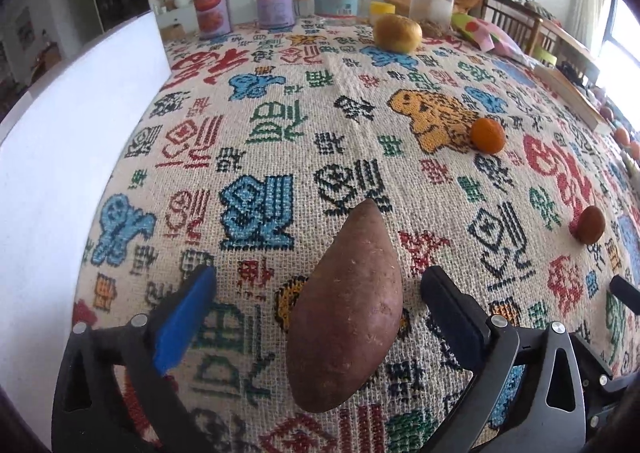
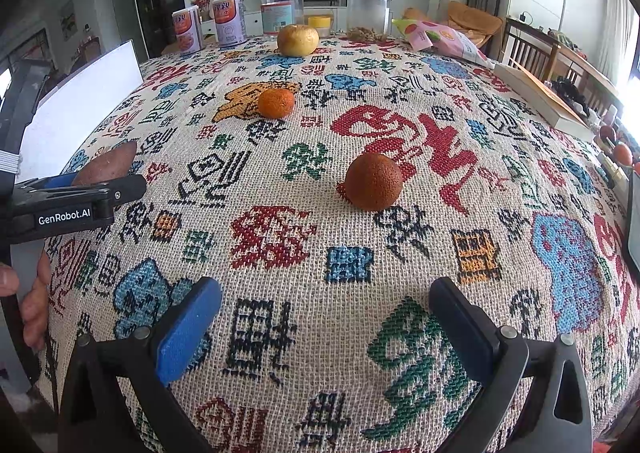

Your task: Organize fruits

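A reddish-brown sweet potato [image 1: 346,313] lies on the patterned tablecloth [image 1: 280,141], lengthwise between the jaws of my left gripper [image 1: 320,276]. That gripper is open, with a gap between the potato and each pad. In the right wrist view the same potato [image 2: 110,167] shows at the far left behind the left gripper's black finger [image 2: 120,189]. My right gripper [image 2: 326,289] stands open over bare cloth. Ahead of it lie a dark orange fruit [image 2: 374,181], a tangerine [image 2: 276,103] and a yellow round fruit [image 2: 298,40].
Two cans [image 2: 208,27], two clear jars [image 2: 368,15] and a pink snack bag [image 2: 444,37] line the far edge. A flat box [image 2: 540,97] lies at the right edge. A white board [image 1: 60,157] borders the left side. A hand [image 2: 36,293] holds the left tool.
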A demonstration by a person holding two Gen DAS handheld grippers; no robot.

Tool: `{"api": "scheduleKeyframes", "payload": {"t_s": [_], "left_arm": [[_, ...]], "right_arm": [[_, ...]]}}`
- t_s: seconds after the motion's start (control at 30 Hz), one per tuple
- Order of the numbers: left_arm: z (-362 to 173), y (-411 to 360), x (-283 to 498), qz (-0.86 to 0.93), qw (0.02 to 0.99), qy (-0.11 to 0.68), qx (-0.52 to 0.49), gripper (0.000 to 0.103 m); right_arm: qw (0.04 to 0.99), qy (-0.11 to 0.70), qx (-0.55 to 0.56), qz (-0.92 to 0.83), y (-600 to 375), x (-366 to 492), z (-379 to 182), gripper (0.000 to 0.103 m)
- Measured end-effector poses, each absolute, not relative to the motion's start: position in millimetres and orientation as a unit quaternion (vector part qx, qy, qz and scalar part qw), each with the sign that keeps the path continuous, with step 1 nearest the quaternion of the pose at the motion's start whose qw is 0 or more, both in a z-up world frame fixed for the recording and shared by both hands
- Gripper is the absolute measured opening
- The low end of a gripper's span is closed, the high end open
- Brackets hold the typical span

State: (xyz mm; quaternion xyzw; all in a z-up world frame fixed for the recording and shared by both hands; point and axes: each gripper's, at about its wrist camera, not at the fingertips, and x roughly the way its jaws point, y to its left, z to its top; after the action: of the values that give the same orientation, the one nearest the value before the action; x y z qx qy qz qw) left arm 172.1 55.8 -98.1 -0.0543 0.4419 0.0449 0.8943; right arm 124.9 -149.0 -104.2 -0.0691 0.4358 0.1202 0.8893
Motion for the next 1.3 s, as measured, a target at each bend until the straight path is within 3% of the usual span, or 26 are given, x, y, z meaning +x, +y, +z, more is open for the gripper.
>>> {"api": "scheduleKeyframes", "payload": {"t_s": [0.7,0.87,1.03,1.2,1.27,1.3], "left_arm": [[-98.2,55.9,173.2,0.045,0.894,0.442,-0.055,0.103],[-98.4,56.1,173.4,0.044,0.894,0.442,-0.055,0.103],[-98.4,56.0,173.5,0.044,0.894,0.442,-0.055,0.103],[-98.5,56.2,173.8,0.044,0.894,0.442,-0.055,0.103],[-98.6,56.4,173.8,0.044,0.894,0.442,-0.055,0.103],[-98.6,56.2,173.9,0.044,0.894,0.442,-0.055,0.103]], "right_arm": [[0.89,0.434,-0.05,0.134,-154.4,122.1,-100.6,0.102],[0.932,0.344,0.01,0.111,-192.9,105.9,-62.6,0.102],[0.898,0.424,0.055,0.103,-217.3,141.9,-87.4,0.102],[0.898,0.415,-0.001,0.146,-177.2,169.6,-79.3,0.101],[0.896,0.422,-0.032,0.131,-165.2,182.8,-85.7,0.097],[0.892,0.432,-0.033,0.127,-163.5,189.1,-90.5,0.085]]}}
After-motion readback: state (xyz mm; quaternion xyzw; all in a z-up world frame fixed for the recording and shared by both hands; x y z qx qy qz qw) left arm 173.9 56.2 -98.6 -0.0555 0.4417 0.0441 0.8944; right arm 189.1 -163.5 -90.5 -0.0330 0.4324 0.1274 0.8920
